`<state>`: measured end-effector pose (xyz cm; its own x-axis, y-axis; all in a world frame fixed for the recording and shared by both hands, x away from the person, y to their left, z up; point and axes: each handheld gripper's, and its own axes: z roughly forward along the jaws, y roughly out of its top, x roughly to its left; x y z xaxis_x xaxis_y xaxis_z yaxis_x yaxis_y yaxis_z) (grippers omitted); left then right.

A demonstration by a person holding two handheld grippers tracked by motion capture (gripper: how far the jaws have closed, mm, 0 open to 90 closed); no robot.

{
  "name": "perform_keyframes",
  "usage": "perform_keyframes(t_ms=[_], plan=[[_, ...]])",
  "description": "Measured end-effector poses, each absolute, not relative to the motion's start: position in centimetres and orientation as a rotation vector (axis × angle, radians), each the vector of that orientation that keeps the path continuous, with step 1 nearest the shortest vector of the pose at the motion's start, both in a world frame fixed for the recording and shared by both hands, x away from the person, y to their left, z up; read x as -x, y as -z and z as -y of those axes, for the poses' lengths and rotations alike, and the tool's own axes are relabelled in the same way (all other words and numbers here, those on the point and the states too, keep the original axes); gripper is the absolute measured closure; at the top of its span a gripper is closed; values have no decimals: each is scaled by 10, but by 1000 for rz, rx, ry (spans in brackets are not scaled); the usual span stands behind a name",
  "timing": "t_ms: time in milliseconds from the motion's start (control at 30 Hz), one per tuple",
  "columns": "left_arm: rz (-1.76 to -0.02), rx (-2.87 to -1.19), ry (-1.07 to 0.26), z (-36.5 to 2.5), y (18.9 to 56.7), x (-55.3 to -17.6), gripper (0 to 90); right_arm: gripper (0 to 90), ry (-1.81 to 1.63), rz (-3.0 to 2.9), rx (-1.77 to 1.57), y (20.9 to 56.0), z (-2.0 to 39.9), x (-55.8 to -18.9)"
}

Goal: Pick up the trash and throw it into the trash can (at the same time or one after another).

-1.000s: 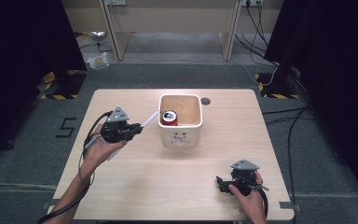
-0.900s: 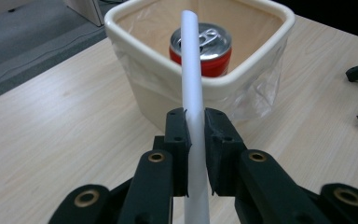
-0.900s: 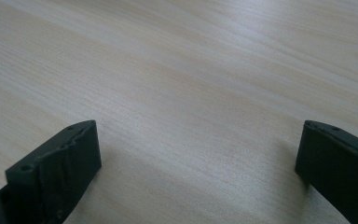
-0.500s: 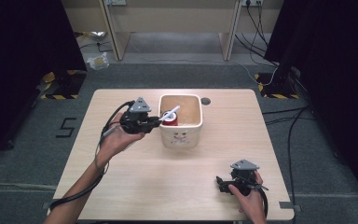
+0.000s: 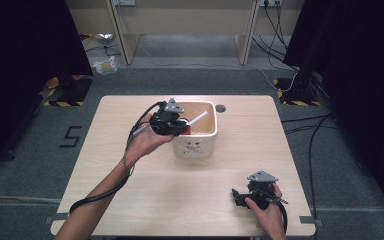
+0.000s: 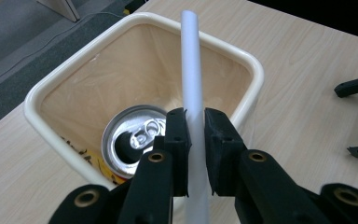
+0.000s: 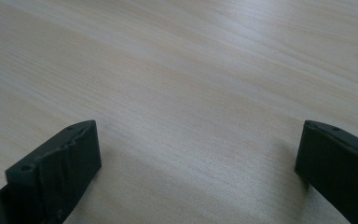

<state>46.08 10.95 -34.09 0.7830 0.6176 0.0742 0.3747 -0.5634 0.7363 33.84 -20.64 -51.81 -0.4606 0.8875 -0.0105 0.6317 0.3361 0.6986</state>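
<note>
Jaws of the left gripper [image 6: 195, 140] were clamped on a white tube [image 6: 192, 70], held over the cream bin [image 6: 74, 79] w/ the tube's far end past the opposite rim. A drink can [image 6: 133, 140] stood inside, just below. To drop it cleanly, I'd judge: tip the tube down, clear of the rim, then release. Right gripper [image 7: 191, 154] sat low over the table [image 7: 177, 60], jaws wide apart, nothing btwn them, well away from the bin.
</note>
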Motion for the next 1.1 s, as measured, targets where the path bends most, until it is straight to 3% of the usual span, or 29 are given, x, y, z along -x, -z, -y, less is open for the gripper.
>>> perform_keyframes(t_ms=[467, 1100], plan=[[-785, -2284, -439, -86, 348, -484, 799, 2, -895, -2222, -1340, 518, 206, -338], [-798, -2320, -445, -71, 349, -489, 797, 2, -895, -2225, -1336, 518, 206, -338]])
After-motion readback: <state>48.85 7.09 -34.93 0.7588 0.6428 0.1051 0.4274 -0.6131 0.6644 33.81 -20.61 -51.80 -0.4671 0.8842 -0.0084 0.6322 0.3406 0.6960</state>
